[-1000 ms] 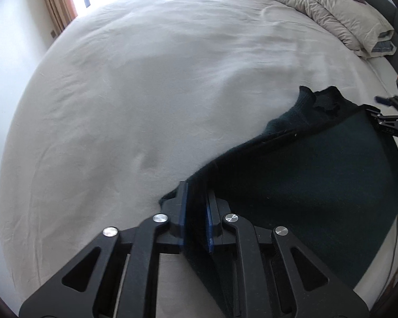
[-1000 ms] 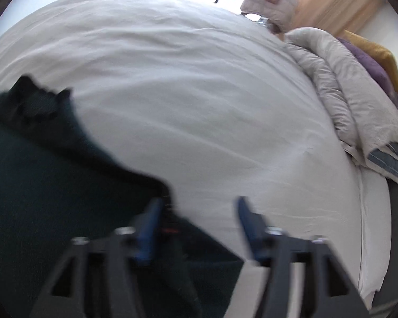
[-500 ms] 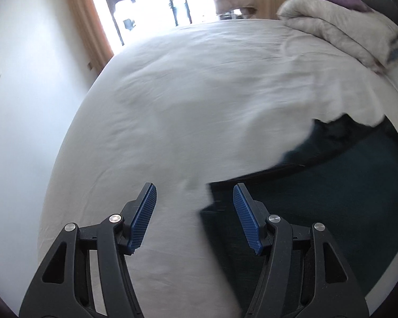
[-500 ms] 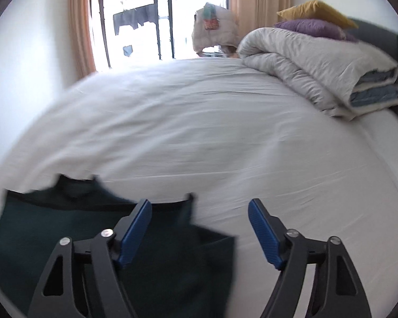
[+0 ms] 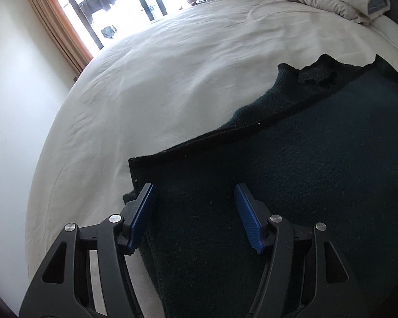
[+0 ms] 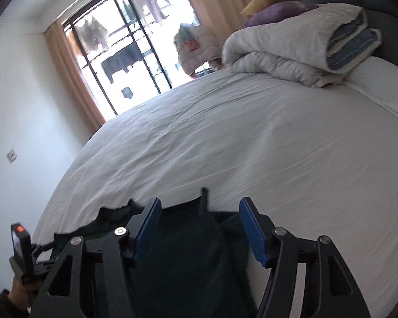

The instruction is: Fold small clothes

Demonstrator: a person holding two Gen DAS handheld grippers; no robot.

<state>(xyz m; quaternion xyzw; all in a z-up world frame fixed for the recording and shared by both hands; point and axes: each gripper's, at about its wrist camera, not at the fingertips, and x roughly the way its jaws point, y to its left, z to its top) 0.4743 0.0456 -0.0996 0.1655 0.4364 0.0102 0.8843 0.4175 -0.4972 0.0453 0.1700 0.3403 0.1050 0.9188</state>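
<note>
A dark green knitted garment (image 5: 291, 185) lies folded over itself on the white bed sheet (image 5: 172, 79), its collar at the far right. My left gripper (image 5: 195, 214) is open and empty, raised over the garment's near left corner. In the right wrist view the garment (image 6: 188, 251) lies under and between the fingers. My right gripper (image 6: 199, 228) is open and empty above the garment's right edge. The left gripper's body (image 6: 22, 254) shows at the lower left of the right wrist view.
A rolled grey-white duvet (image 6: 299, 53) with purple and yellow pillows lies at the head of the bed. A window with curtains (image 6: 124, 53) is beyond the far edge. A white wall (image 5: 13, 106) runs along the bed's left side.
My left gripper was shut on the garment's edge and has let it go and opened. Both grippers have lifted and pulled back. The garment now lies flat, folded over.
</note>
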